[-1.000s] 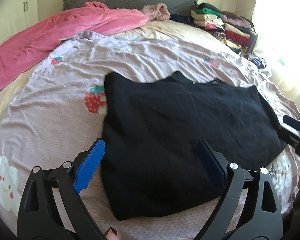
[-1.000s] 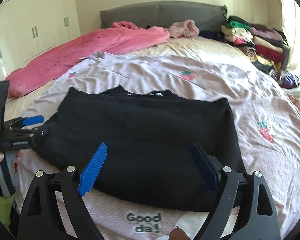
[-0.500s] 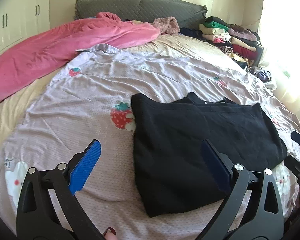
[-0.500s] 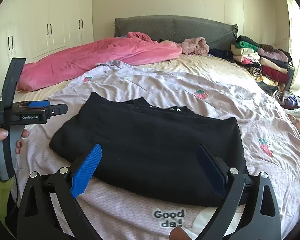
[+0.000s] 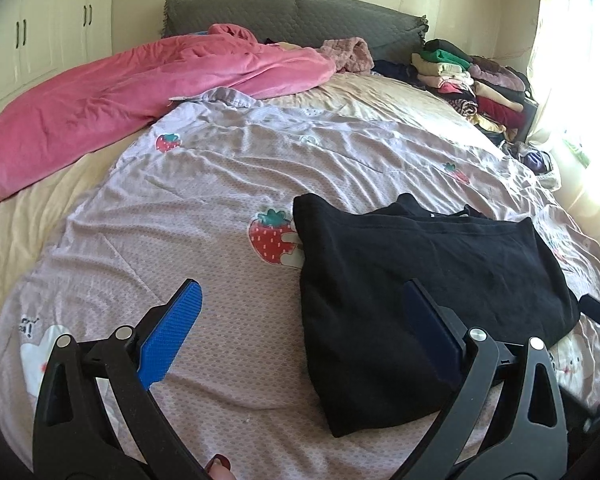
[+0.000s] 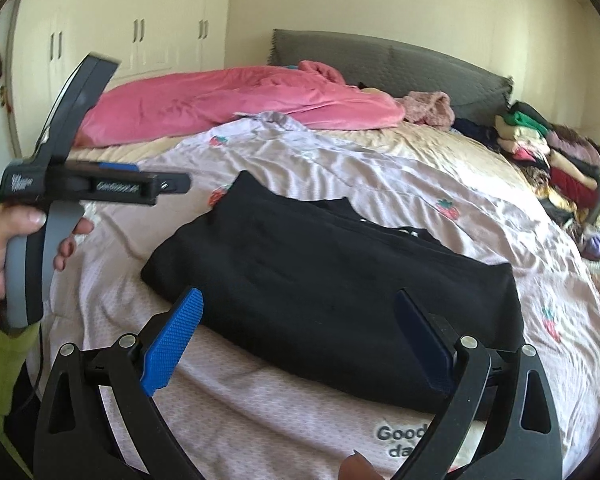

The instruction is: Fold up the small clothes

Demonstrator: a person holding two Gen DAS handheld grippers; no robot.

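Note:
A black garment [image 5: 420, 280] lies folded flat in a rough rectangle on the lilac strawberry sheet [image 5: 180, 208]. My left gripper [image 5: 300, 286] hovers open over the garment's left edge, with nothing pinched; its right finger [image 5: 432, 332] is above the black cloth and its left finger [image 5: 172, 336] above the sheet. My right gripper [image 6: 298, 294] stands open above the near edge of the black garment [image 6: 320, 260], also holding nothing. In the right wrist view a hand holds the left gripper [image 6: 172, 183] at the garment's left. The right gripper's tip [image 5: 598, 312] shows at the far right of the left wrist view.
A pink blanket [image 5: 140, 92] lies across the far left of the bed. Stacked folded clothes [image 5: 472, 80] sit at the far right by the grey headboard [image 5: 292, 12]. White wardrobe doors [image 6: 140, 40] stand behind. A bright window is on the right.
Both grippers have drawn back and away from the black garment, which now sits further off. The left gripper has shifted left off the cloth; the right view has rolled.

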